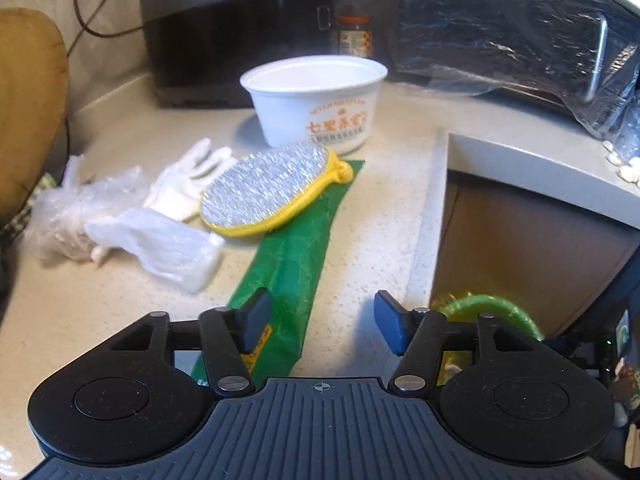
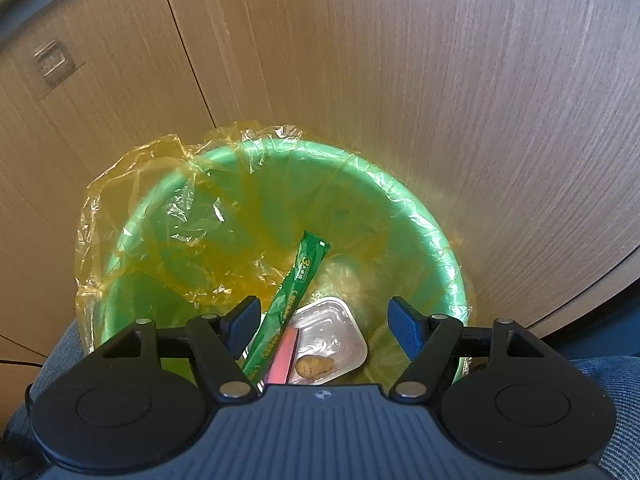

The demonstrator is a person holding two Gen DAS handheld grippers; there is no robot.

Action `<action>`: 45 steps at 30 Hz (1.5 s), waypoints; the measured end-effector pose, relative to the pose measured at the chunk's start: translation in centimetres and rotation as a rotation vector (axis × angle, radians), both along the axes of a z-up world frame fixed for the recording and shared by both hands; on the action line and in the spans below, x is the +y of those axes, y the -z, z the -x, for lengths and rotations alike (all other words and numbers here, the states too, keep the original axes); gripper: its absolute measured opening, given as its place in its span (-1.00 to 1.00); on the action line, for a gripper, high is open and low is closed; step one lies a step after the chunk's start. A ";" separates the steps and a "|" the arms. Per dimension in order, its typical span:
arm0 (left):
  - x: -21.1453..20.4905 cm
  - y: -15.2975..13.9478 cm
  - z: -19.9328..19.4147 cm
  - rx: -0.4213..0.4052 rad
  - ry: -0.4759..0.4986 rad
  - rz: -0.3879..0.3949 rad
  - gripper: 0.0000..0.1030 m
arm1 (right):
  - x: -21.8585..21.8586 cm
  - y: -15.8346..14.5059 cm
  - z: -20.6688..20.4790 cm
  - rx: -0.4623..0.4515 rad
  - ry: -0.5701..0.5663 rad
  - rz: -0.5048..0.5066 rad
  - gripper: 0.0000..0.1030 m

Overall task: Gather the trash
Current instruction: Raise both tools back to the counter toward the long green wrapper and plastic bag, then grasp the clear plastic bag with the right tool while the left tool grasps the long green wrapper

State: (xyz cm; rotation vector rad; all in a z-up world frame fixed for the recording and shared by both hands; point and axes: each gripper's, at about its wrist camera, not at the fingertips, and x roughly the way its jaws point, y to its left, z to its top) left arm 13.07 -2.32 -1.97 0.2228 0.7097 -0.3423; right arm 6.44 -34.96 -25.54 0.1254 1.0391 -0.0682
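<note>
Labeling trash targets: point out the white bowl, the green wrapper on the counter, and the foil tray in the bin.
white bowl (image 1: 320, 114), left wrist view, front wall.
green wrapper (image 1: 290, 260), left wrist view, middle.
foil tray (image 2: 332, 330), right wrist view, bare floor.

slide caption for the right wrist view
Open right tool above lined green bin holding a green wrapper and foil tray.

Your left wrist camera looks low and forward across the countertop (image 1: 120, 300), close up. Your right wrist camera faces straight down into the green bin (image 2: 420, 216), whose rim (image 1: 486, 306) both views share.
</note>
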 end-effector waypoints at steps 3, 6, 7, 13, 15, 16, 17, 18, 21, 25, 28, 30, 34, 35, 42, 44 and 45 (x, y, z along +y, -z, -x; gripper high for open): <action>-0.1 -1.1 1.0 -0.083 0.019 -0.040 0.13 | 0.1 -1.6 0.3 -0.050 0.004 0.000 0.38; -0.1 -1.1 0.5 -0.072 0.017 -0.119 0.13 | 0.9 -5.7 0.0 -0.151 -0.024 0.020 0.38; 0.0 -0.7 0.1 -0.058 0.018 -0.143 0.13 | 1.5 -7.6 -0.3 -0.201 -0.040 0.029 0.38; 1.2 0.1 -1.7 -0.021 0.002 -0.140 0.16 | 6.3 -19.5 -3.0 -0.455 -0.178 0.029 0.71; 1.7 0.1 -2.2 -0.010 0.019 -0.113 0.15 | 8.1 -22.7 -4.3 -0.493 -0.219 -0.002 0.71; 2.1 0.1 -2.5 -0.001 0.031 -0.092 0.11 | 9.0 -24.1 -5.0 -0.506 -0.236 -0.019 0.71; 2.5 0.1 -2.7 0.012 0.042 -0.068 0.08 | 9.9 -25.4 -5.7 -0.517 -0.252 -0.035 0.71; 2.8 0.0 -2.8 0.026 0.053 -0.043 0.00 | 10.7 -26.7 -6.5 -0.526 -0.267 -0.051 0.71; 4.2 -0.1 -2.6 0.066 0.090 0.012 -0.12 | 13.6 -29.7 -8.6 -0.540 -0.305 -0.084 0.71; 7.1 -0.3 -1.2 0.119 0.131 0.109 -0.20 | 17.3 -32.2 -11.4 -0.535 -0.333 -0.082 0.71; 9.5 -0.3 -0.1 0.143 0.102 0.185 -0.35 | 20.3 -33.1 -13.0 -0.522 -0.366 -0.074 0.71; 10.8 -0.3 0.5 0.134 0.078 0.204 -0.43 | 22.4 -33.1 -14.3 -0.497 -0.408 -0.079 0.71; 12.3 -0.4 1.9 0.063 0.034 0.171 -0.53 | 27.7 -32.6 -17.2 -0.413 -0.513 -0.107 0.71; 12.6 -0.6 2.3 0.044 0.027 0.165 -0.56 | 29.0 -32.2 -17.9 -0.391 -0.535 -0.115 0.71; 13.3 -1.5 3.6 -0.045 -0.021 0.093 -0.59 | 40.6 -30.1 -22.1 -0.308 -0.744 0.030 0.71; 12.9 -1.2 3.5 -0.054 -0.040 0.055 -0.59 | 43.0 -28.9 -23.6 -0.289 -0.758 0.107 0.71; 12.8 -1.0 3.4 -0.053 -0.048 0.044 -0.59 | 43.8 -28.2 -24.6 -0.260 -0.747 0.133 0.71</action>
